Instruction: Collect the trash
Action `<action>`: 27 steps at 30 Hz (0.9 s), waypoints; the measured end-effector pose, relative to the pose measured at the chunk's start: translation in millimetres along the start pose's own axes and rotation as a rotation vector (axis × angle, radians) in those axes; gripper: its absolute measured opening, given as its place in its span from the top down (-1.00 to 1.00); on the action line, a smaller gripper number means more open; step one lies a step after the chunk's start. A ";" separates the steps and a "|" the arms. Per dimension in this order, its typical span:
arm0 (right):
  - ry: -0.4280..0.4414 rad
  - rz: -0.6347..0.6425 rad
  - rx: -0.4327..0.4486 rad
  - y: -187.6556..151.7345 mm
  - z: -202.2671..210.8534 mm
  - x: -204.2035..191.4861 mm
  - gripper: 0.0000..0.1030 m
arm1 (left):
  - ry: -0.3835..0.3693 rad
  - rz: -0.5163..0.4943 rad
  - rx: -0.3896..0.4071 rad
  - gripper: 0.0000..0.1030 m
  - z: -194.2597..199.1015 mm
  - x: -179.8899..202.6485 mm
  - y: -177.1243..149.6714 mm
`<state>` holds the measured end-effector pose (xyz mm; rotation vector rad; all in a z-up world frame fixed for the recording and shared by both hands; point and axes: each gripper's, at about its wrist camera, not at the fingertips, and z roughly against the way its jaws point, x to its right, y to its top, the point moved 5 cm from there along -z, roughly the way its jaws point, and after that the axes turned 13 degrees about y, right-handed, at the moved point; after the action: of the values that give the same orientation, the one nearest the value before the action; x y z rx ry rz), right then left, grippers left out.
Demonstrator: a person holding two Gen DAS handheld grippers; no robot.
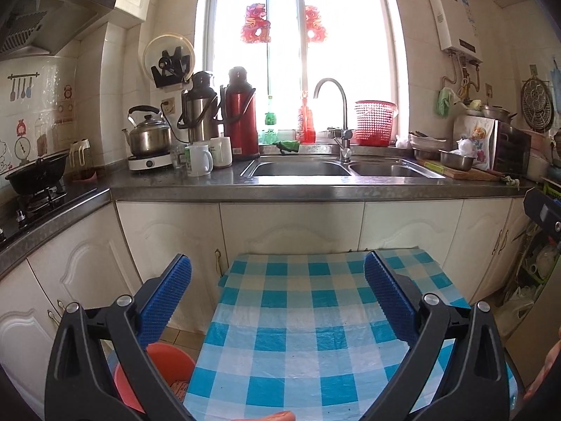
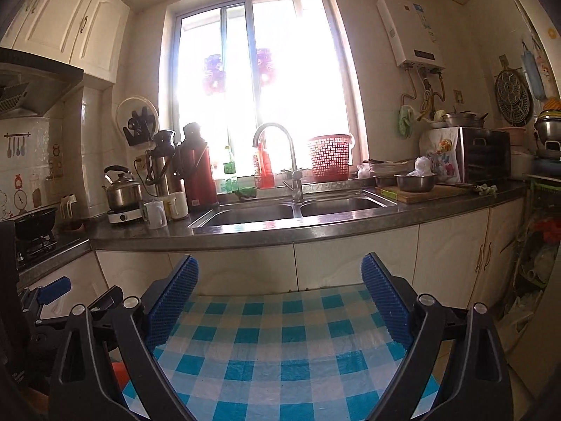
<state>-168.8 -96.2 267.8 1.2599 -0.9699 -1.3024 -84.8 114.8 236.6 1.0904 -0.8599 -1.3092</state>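
Trash is showing nowhere on the checked worktop (image 1: 298, 333); I am holding both tools, left (image 1: 277, 277) and right (image 2: 280, 273), spread and empty (red bin (image 1: 154, 372) waiting left), so collecting is not begun.

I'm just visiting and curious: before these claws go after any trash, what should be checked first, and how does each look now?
1. Left claw open: ok.
2. Right claw open: ok.
3. Both claws empty: ok.
4. Trash on the checked table: not ok, none in view.
5. Red bin beside the table, low on the left: ok, though half hidden behind the left claw.
6. Room in the bin: cannot tell.
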 end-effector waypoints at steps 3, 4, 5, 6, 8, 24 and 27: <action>-0.004 0.007 0.020 4.6 9.5 -4.1 -0.81 | -0.003 0.003 0.018 -0.93 8.0 -1.7 3.7; -0.005 0.010 0.027 6.1 11.6 -5.8 -0.81 | -0.005 0.007 0.025 -0.93 11.7 -2.9 5.2; -0.006 0.014 0.032 7.3 13.1 -7.1 -0.81 | -0.006 0.008 0.030 -0.93 14.6 -3.8 6.4; -0.007 0.021 0.042 9.5 17.0 -9.4 -0.81 | -0.005 0.009 0.036 -0.93 17.6 -5.1 7.7; -0.009 0.028 0.053 12.0 20.4 -12.1 -0.82 | 0.000 0.013 0.047 -0.93 23.4 -8.9 9.7; 0.016 0.102 0.084 12.8 31.3 -46.6 -0.83 | 0.035 0.061 0.077 -0.93 45.6 -42.4 11.2; 0.023 0.108 0.087 12.9 32.4 -51.2 -0.83 | 0.037 0.063 0.076 -0.93 46.4 -45.7 9.9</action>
<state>-203.4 -51.0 292.2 1.2681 -1.0727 -1.1708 -130.4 153.5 264.1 1.1342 -0.9153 -1.2093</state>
